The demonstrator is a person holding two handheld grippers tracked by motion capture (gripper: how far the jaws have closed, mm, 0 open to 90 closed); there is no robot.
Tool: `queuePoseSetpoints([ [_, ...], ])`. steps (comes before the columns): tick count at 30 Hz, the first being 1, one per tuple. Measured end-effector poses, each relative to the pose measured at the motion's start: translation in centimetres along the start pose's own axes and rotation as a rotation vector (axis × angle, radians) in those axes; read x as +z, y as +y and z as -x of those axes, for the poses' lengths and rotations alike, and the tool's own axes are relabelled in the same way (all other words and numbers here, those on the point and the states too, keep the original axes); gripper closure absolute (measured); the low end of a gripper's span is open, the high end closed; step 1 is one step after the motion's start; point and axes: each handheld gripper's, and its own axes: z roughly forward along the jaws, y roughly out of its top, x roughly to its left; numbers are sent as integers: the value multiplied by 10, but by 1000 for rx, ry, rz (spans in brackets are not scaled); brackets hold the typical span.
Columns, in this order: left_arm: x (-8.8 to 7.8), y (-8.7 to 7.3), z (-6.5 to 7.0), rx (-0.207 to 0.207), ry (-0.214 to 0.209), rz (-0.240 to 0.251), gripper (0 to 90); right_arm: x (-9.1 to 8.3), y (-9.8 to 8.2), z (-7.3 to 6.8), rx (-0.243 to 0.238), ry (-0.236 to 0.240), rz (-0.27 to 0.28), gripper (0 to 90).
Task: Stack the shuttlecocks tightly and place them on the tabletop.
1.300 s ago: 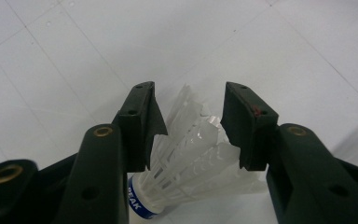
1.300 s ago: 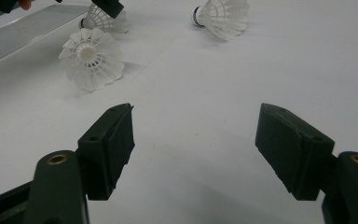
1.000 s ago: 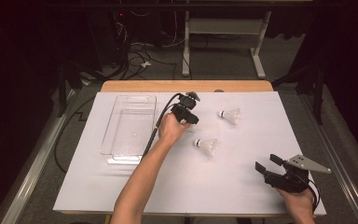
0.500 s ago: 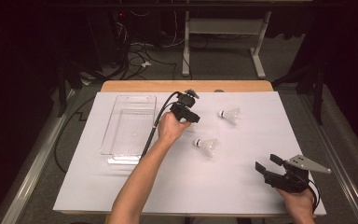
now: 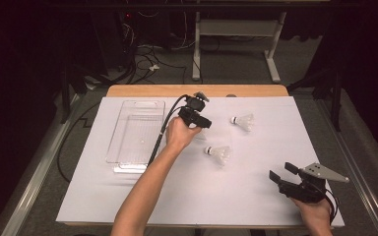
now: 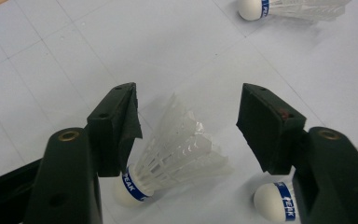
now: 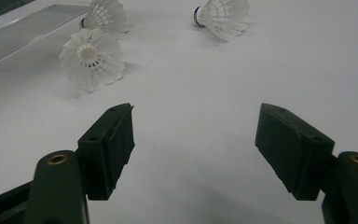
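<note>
Three white shuttlecocks with blue-banded corks lie on the white paper. My left gripper (image 5: 199, 125) points down at the middle of the table. In the left gripper view its jaws (image 6: 189, 121) have just been opening and stand apart around one shuttlecock (image 6: 172, 154), which lies on the paper with the left pad (image 6: 123, 123) close to its feathers. A second shuttlecock (image 5: 218, 153) lies just to the right and nearer me, a third (image 5: 243, 121) farther right. My right gripper (image 5: 283, 172) rests low at the front right, open, with nothing between its jaws (image 7: 196, 140).
A clear plastic tray (image 5: 135, 132) stands left of the left gripper. The left gripper's black cable (image 5: 157, 140) runs along the tray's right side. The white paper (image 5: 192, 196) covers the table, and a strip of wooden edge (image 5: 147, 91) shows at the back.
</note>
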Motion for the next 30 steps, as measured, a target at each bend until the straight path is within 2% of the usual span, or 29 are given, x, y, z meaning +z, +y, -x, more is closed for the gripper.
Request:
queuePoseSetpoints([
  [10,-8,-2,3,3,0,15,354,0,0,0,-1,2,1,284],
  [24,-14,-9,2,1,-29,26,337,0,0,0,0,2,-2,284],
  [30,-16,-14,3,9,-28,26,328,0,0,0,0,3,-4,284],
])
